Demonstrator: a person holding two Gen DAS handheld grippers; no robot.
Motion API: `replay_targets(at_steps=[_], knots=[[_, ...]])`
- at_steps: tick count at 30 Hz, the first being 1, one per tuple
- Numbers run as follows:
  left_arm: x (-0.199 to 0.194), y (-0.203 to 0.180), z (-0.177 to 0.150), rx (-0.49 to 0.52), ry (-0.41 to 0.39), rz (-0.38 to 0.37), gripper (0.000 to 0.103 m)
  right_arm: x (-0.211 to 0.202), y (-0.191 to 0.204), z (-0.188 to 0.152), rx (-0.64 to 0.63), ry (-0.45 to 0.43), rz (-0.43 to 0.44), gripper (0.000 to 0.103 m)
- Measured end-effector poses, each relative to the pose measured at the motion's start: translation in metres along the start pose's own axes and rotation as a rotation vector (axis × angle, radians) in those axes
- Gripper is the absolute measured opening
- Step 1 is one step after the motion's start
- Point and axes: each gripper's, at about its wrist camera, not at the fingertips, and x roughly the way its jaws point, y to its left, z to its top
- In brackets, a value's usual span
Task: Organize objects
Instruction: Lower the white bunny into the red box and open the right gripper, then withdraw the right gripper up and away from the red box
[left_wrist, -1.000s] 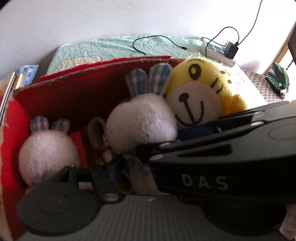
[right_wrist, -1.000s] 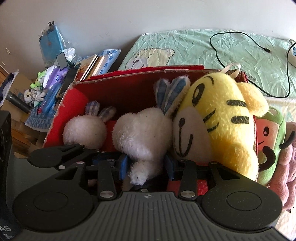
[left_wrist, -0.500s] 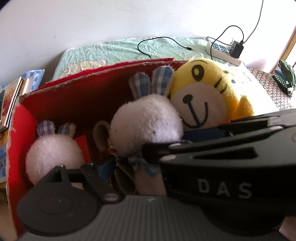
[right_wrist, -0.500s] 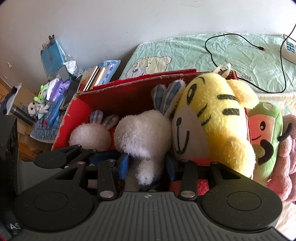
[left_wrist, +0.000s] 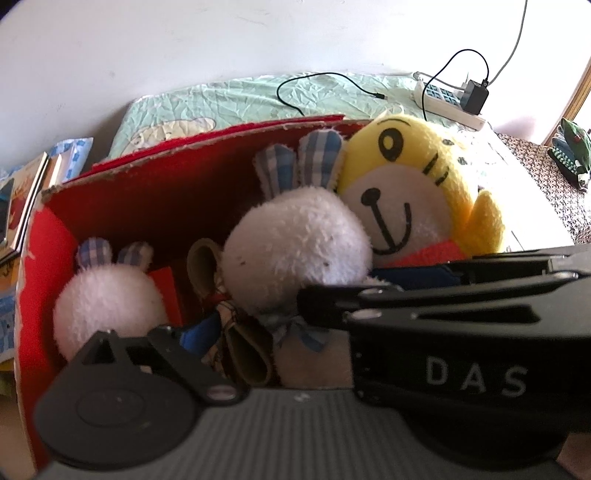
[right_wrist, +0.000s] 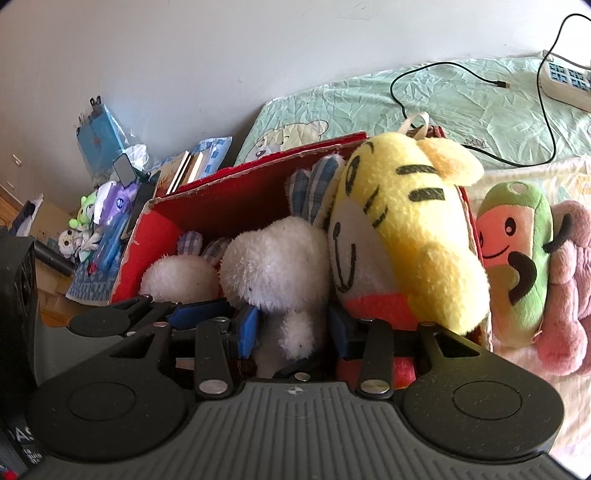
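On a bed with a crumpled green sheet (right_wrist: 436, 96), the red cardboard box (right_wrist: 236, 192) holds a fluffy white rabbit plush (right_wrist: 277, 262). The right gripper (right_wrist: 293, 328) stands apart around its paw; the left gripper's (left_wrist: 295, 332) state is hidden.

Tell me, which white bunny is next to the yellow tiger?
The bigger bunny, in the middle of the red box. Its checked ears touch the tiger. The smaller bunny sits at the far left.

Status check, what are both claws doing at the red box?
Right claw open, straddling the big white bunny. Left claw: jaw state unclear, right claw blocks view. Bunny in red box beside yellow tiger plush. Avocado plush outside.
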Motion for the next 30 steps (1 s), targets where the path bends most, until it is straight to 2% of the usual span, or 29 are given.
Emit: replay_targets(at_steps=[16, 30], knots=[[-0.010, 0.001, -0.003, -0.002, -0.019, 0.060, 0.099, -0.018, -0.011, -0.013, 0.113, -0.093, 0.052, 0.043], [-0.028, -0.008, -0.011, 0.003, -0.053, 0.107, 0.100, -0.040, -0.006, -0.025, 0.094, -0.170, 0.024, 0.045]])
